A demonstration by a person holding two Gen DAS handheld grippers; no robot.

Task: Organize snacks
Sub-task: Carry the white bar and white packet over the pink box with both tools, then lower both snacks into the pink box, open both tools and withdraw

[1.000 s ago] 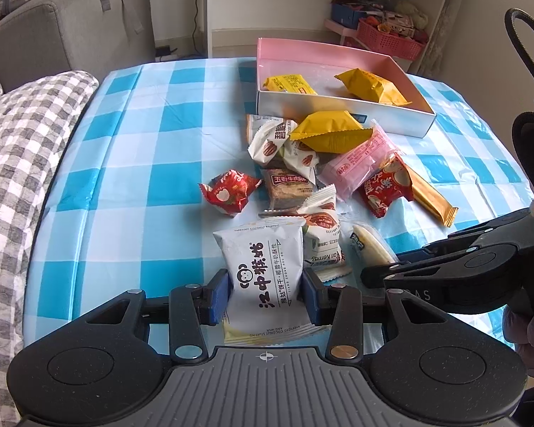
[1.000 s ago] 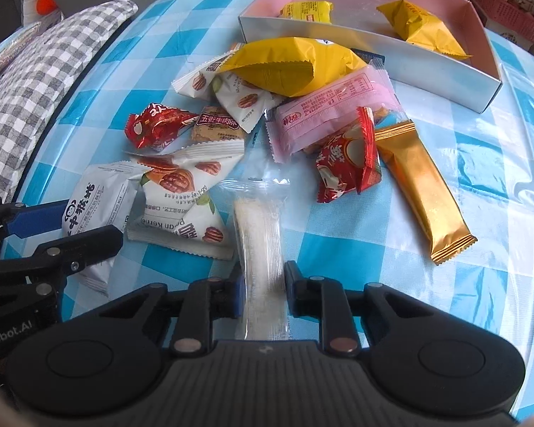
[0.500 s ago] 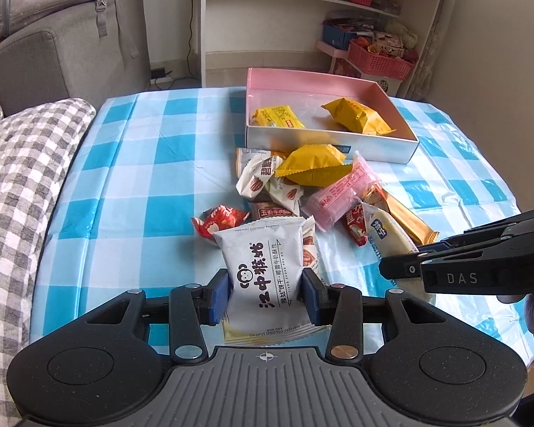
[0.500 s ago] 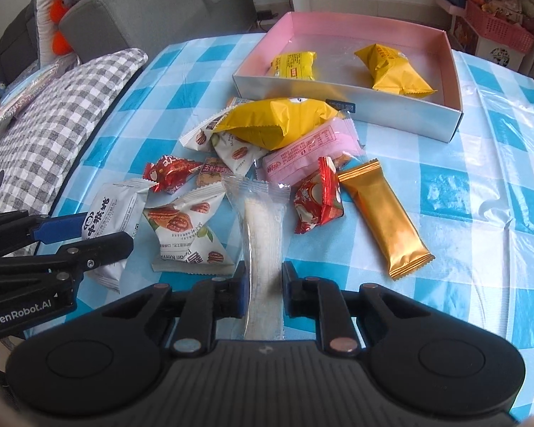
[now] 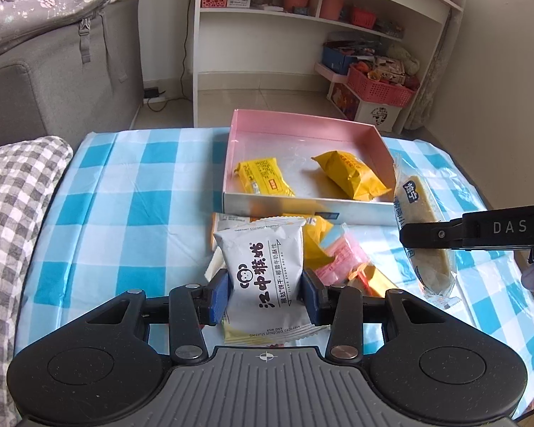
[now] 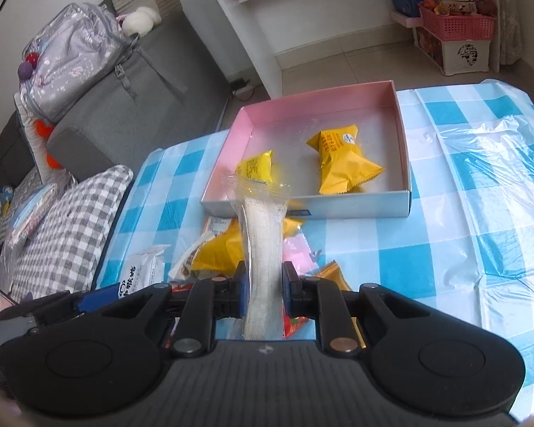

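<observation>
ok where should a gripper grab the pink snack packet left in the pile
Take the pink packet across its narrow width near the free right end, coming from above. It lies flat, and its left end is tucked beside the yellow pouch, so that end gives less room.

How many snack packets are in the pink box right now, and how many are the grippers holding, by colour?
Yellow packets in the pink box: 2, a flat one and a puffy one
White packet in the left gripper, its jaws shut on it: 1
Clear packet in the right gripper, its jaws shut on it: 1
Total: 4
</observation>
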